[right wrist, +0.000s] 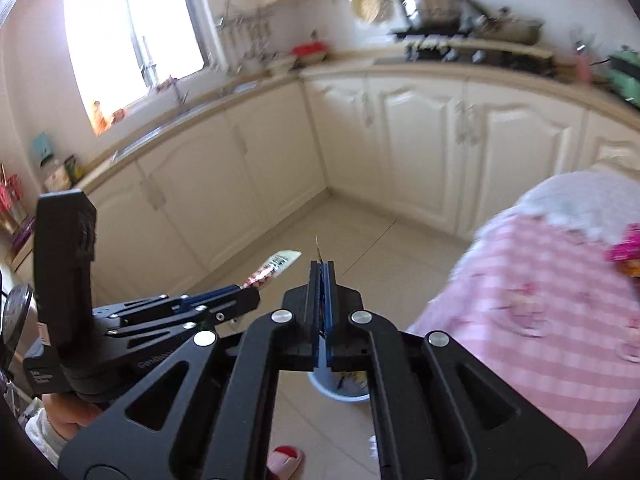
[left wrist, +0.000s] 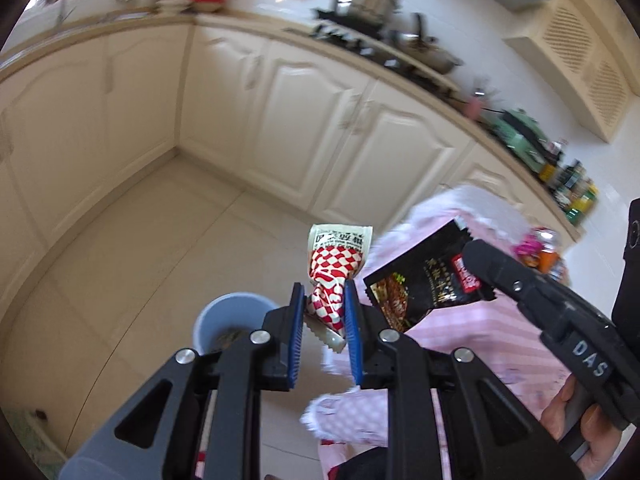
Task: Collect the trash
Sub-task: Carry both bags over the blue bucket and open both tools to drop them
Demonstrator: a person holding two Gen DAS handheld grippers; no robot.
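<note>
The left hand-held gripper [left wrist: 323, 304] is clamped on a red-and-white checked wrapper [left wrist: 334, 276], held above the floor near the blue bin [left wrist: 208, 322]. The right hand-held gripper [right wrist: 322, 280] pinches a black snack packet [left wrist: 424, 284] edge-on. Both look feather-light, crinkly and slippery; best pinched mid-body. "DAS" reads on one gripper; the packets' print is probably Chinese, too blurred to read.

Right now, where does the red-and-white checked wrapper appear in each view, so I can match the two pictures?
Left wrist: the checked wrapper is at centre, clamped between the left gripper jaws, sticking up.
Right wrist: the same wrapper is left of centre, seen edge-on, poking out of the left gripper.
Shared landmark: the blue bin on the floor.
</note>
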